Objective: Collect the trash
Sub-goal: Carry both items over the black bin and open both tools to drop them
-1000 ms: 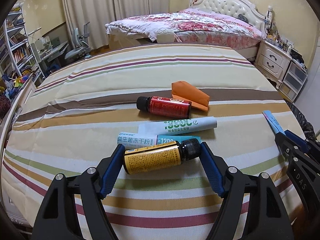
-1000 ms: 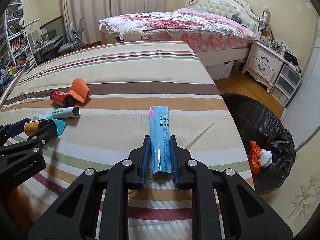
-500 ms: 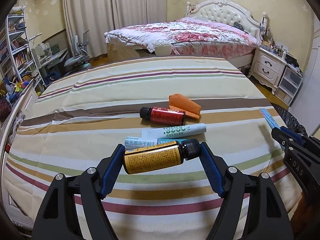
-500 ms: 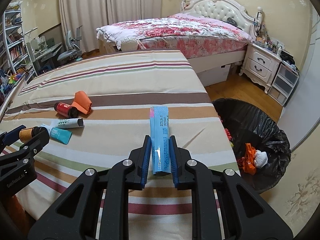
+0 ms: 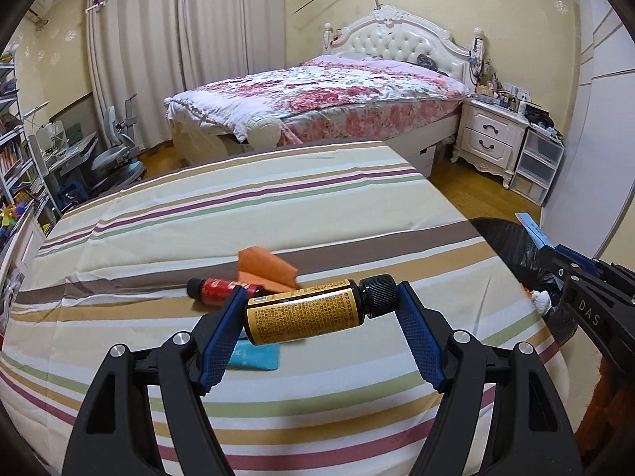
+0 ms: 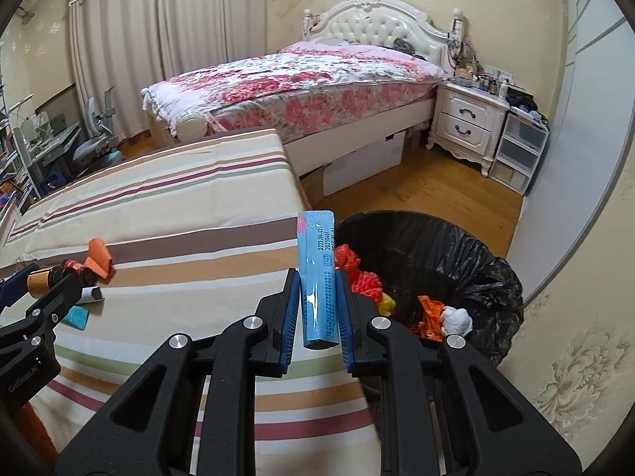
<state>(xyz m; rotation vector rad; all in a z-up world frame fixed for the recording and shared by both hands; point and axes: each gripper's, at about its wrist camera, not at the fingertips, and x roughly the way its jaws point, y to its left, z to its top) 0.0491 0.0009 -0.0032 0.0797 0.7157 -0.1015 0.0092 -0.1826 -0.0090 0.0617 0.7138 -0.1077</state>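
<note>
Bedroom with a striped bedspread (image 5: 278,206) filling the lower half of both views; floral bed and white nightstand behind. Versus one second ago: both views have swung toward the right edge of the bedspread, and the black-lined trash bin (image 6: 456,246), formerly at the right margin of the right wrist view, now sits centre-right there, just beyond the gripper tips. Litter on the spread has slid to the left of that view. Left gripper (image 5: 317,317) is set wide, clamped end to end on the yellow-labelled bottle (image 5: 305,313); bottle lifted clear of the spread, long axis across the frame, black cap to the right and tilted slightly up. Right gripper (image 6: 317,309) is set narrow, pads pinching the blue sachet (image 6: 317,269); long axis runs straight away from the camera, free end up-frame, overlapping the bin's near rim in the picture. On the spread: red bottle (image 5: 214,289), orange wrapper (image 5: 270,267), teal packet (image 5: 254,357), white tube (image 6: 91,294). Bin holds red, orange and white scraps.
</note>
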